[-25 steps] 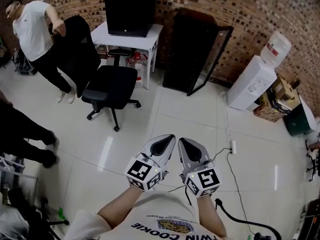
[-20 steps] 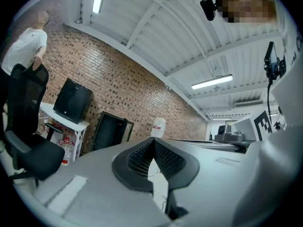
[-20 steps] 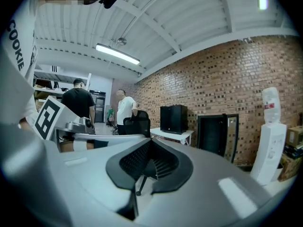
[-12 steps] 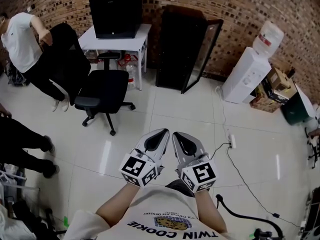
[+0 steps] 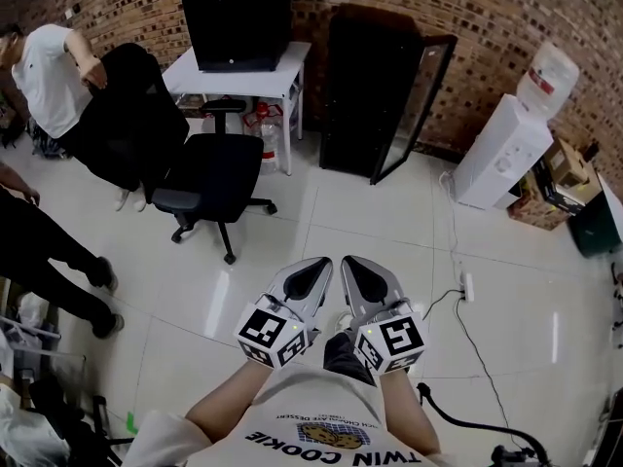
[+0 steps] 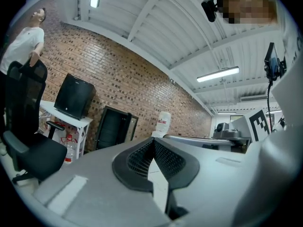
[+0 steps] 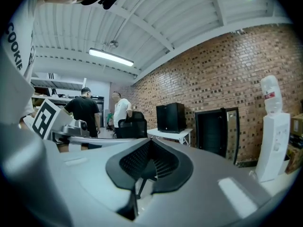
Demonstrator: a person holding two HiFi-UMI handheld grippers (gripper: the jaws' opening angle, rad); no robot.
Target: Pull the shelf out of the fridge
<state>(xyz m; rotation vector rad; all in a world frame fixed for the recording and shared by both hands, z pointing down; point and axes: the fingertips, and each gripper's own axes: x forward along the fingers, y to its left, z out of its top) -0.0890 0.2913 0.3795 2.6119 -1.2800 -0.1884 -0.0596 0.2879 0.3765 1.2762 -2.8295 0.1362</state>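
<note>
Well short of the open fridge (image 5: 362, 90), left tongs (image 5: 321, 266) and right tongs (image 5: 350, 264), both closed, empty.

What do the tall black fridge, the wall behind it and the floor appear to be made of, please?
Tall black fridge: dark matt casing, likely painted metal; its open door seems glass-paned. Red-brown brick wall: bare brick, with visible mortar lines. White floor: glossy tiles, with grout lines and light reflections.

Brick wall (image 5: 506, 8), white tiled floor (image 5: 370, 222), black office chair (image 5: 219, 173), white table (image 5: 300, 58).
</note>
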